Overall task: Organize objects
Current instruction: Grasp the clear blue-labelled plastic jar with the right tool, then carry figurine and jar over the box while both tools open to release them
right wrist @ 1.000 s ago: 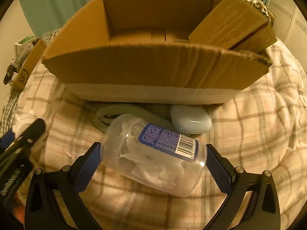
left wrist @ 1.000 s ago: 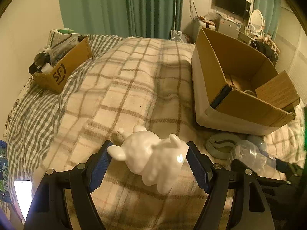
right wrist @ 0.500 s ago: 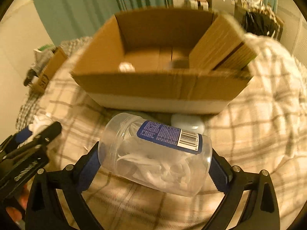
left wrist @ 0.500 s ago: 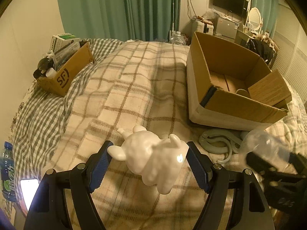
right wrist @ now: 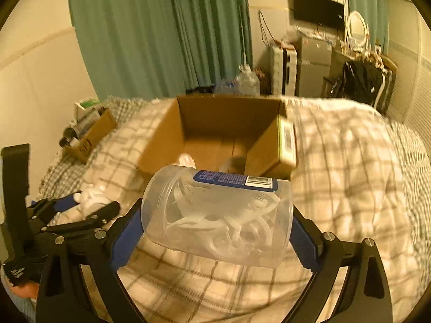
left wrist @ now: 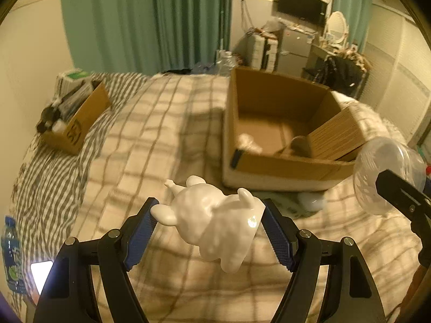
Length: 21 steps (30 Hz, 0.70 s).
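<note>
A glossy white rabbit figurine (left wrist: 212,220) hangs above the plaid blanket, and my left gripper (left wrist: 209,204) is shut on it. The same figurine (right wrist: 93,196) shows small at the left of the right wrist view. My right gripper (right wrist: 215,210) is shut on a clear plastic jar (right wrist: 223,220) with a blue barcode label, lying crosswise; its jaws are closing a little on the jar. That jar (left wrist: 377,172) also floats at the right edge of the left wrist view. An open cardboard box (left wrist: 282,167) stands on the bed ahead of both grippers, with a few small items inside.
A smaller cardboard box (left wrist: 78,126) crammed with items sits at the bed's far left. A pale blue object (left wrist: 312,202) lies on the blanket in front of the big box. A water bottle (left wrist: 10,258) and a lit phone (left wrist: 40,269) are at the lower left.
Both grippers have risen with their objects. The jar has come up off the blanket, and the big box is now seen from above, its inside in view.
</note>
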### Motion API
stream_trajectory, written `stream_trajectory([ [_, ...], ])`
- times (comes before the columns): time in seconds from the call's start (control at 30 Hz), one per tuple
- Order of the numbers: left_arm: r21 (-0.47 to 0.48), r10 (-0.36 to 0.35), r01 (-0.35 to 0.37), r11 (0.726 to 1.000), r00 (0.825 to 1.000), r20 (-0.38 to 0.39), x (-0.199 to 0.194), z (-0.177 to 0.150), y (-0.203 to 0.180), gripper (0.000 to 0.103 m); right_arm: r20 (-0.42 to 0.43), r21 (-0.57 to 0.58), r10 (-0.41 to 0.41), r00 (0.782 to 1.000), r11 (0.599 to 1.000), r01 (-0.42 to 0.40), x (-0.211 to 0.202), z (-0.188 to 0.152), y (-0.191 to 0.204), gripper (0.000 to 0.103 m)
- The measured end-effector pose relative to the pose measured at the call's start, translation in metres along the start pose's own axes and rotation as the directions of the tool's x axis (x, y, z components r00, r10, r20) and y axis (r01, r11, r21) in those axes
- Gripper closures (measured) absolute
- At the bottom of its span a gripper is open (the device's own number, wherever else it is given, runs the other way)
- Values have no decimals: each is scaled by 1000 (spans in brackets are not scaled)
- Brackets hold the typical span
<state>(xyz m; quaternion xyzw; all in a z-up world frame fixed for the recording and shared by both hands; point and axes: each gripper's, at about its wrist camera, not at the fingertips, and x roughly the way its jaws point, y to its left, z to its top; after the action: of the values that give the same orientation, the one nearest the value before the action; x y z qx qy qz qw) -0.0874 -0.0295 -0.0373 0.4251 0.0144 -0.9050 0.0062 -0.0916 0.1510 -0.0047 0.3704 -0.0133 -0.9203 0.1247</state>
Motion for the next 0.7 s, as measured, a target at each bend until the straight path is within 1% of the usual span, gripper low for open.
stream_trajectory([
  [0.17,43,-39,37,998,999,37,-7,30,-16,25,78,-67,16,997,998,-11,-19,40,1,8],
  [0.33,80,-61,56,995,996,64,2,64,-33,25,134,-98,19,991,995,-6,-17,84,-7,9],
  [0.43,99,-72,65,993,995,74,14,87,-44,25,153,-112,17,988,994,0,-6,107,-11,9],
  [0.53,118,-74,64,991,994,84,26,103,-54,25,156,-130,7,988,991,14,14,125,-15,9],
  [0.7,131,-82,70,989,993,84,52,120,-66,25,128,-102,8,992,995,6,53,140,-30,10],
])
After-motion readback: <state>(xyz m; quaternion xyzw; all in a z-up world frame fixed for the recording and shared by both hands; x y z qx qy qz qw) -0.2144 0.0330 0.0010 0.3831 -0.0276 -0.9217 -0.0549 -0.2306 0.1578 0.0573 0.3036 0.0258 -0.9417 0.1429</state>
